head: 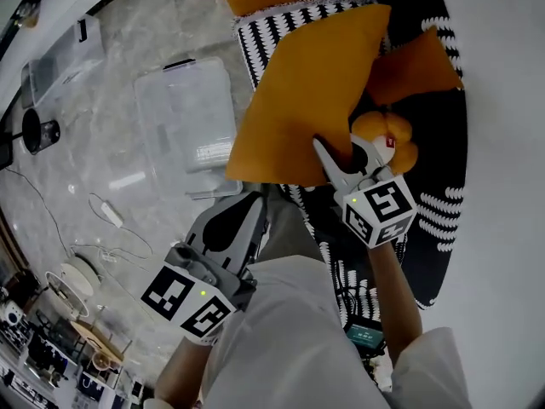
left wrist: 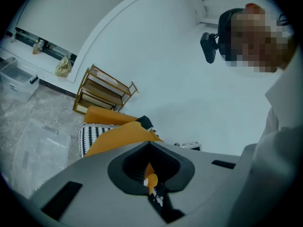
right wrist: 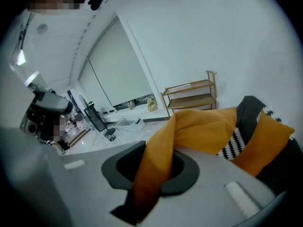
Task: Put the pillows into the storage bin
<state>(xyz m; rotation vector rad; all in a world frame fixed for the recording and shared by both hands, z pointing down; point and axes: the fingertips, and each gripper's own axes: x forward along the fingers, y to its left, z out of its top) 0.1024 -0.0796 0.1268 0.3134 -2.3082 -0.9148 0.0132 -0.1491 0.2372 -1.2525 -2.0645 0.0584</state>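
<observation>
At centre of the head view, the right claw pinches the orange pillow by its corner, held above the patterned seat. The left claw, at seven o'clock, is pressed together and empty. This looks like the carrying step: next, swing the pillow toward ten o'clock over the clear storage bin, then release.

The right tongs, just right of centre, point toward eleven o'clock, jaws clamped on the lower edge of the orange pillow. The left tongs, toward seven o'clock, point toward one o'clock, jaws together and empty.
</observation>
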